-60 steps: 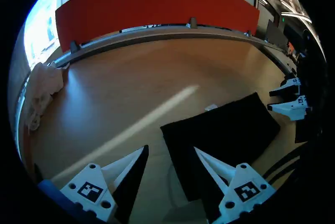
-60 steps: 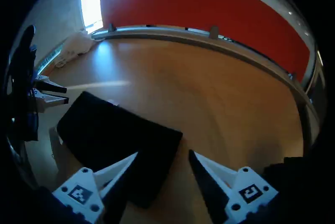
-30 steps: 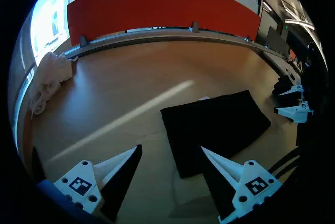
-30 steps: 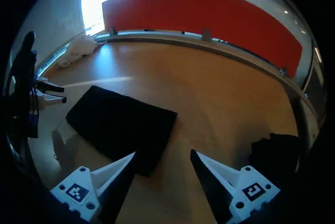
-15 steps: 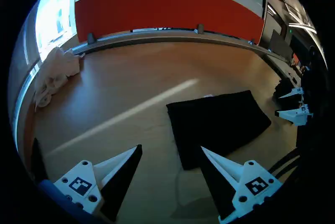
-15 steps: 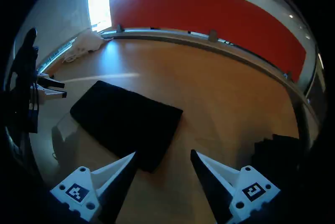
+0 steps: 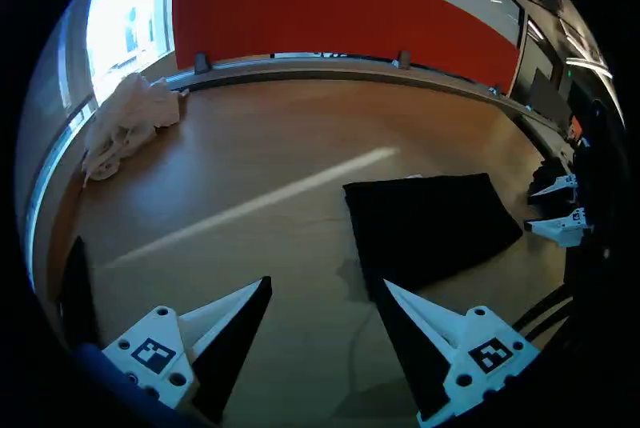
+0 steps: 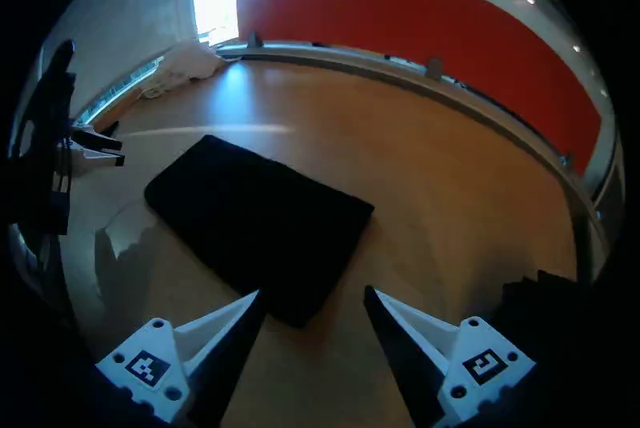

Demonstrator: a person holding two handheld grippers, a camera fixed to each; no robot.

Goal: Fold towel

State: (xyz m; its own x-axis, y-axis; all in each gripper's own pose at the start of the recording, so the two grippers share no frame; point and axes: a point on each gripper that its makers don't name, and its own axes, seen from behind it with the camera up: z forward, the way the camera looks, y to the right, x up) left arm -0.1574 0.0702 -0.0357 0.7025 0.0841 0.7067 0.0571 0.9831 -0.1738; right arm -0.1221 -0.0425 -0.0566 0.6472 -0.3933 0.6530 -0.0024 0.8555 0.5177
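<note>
Left gripper and right gripper are both hovering with fingers open and empty, so I'm guessing pinching the black towel evenly at its near corners is what's mattering here.

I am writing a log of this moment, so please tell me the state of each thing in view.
Towel: folded, lying flat on the table, nothing holds it.
White cloth: crumpled in a heap at the table's far corner.
Left tongs: open, empty.
Right tongs: open, empty.
Screen: upright along the table's far edge.
</note>
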